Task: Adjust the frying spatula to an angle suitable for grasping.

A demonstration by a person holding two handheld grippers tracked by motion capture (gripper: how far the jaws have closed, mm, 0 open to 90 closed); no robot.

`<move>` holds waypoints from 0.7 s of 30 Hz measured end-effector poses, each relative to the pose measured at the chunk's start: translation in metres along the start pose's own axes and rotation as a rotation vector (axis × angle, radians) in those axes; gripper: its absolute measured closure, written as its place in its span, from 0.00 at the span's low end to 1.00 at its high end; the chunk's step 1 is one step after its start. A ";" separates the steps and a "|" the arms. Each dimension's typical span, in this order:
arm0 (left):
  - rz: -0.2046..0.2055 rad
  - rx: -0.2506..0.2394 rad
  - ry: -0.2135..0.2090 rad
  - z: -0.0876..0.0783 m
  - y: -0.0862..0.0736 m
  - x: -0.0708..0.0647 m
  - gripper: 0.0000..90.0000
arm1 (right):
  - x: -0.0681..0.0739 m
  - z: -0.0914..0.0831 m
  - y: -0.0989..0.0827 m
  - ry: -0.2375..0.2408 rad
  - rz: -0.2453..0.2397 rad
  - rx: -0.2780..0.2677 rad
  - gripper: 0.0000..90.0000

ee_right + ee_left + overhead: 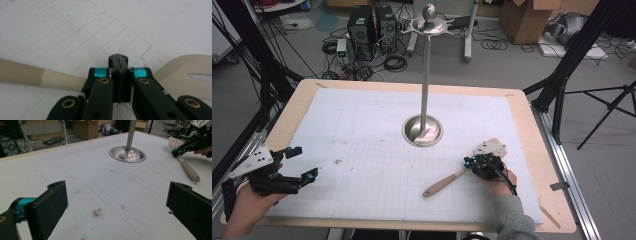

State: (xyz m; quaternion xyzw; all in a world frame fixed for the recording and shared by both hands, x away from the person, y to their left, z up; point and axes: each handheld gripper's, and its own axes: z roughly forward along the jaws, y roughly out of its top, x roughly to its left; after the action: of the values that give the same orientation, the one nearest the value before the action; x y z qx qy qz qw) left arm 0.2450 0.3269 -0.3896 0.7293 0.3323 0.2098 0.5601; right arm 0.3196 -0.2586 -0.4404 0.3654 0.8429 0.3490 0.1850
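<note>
Two grippers over the white mat (362, 115) in the high view: left gripper (303, 161) near the mat's left edge, jaws apart on nothing; right gripper (468, 161) at the neck of the spatula (444, 182), flat on the mat, well apart from the metal stand (426, 90).

Left gripper view: jaws wide, bare mat between, spatula (187, 168) far off.

Right gripper view: jaws pressed together, nothing between, spatula (60, 78) crossing just behind; touching or not, cannot tell.

Probably early: nothing lifted yet; grasping and moving left.
</note>
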 end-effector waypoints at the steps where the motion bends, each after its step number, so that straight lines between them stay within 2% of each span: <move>1: 0.001 0.001 0.000 0.000 0.000 0.000 0.05 | 0.000 -0.001 -0.001 -0.001 -0.004 -0.001 1.00; 11: -0.003 0.002 -0.009 0.004 0.000 0.000 0.05 | 0.002 -0.007 -0.007 -0.006 0.031 -0.015 1.00; 21: -0.001 0.002 -0.017 0.007 0.001 0.000 0.05 | 0.006 -0.017 -0.016 -0.014 0.028 -0.016 1.00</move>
State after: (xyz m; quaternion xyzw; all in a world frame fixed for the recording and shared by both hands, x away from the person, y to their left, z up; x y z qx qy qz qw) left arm 0.2503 0.3224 -0.3904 0.7312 0.3282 0.2031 0.5624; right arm 0.2982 -0.2701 -0.4403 0.3783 0.8334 0.3557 0.1891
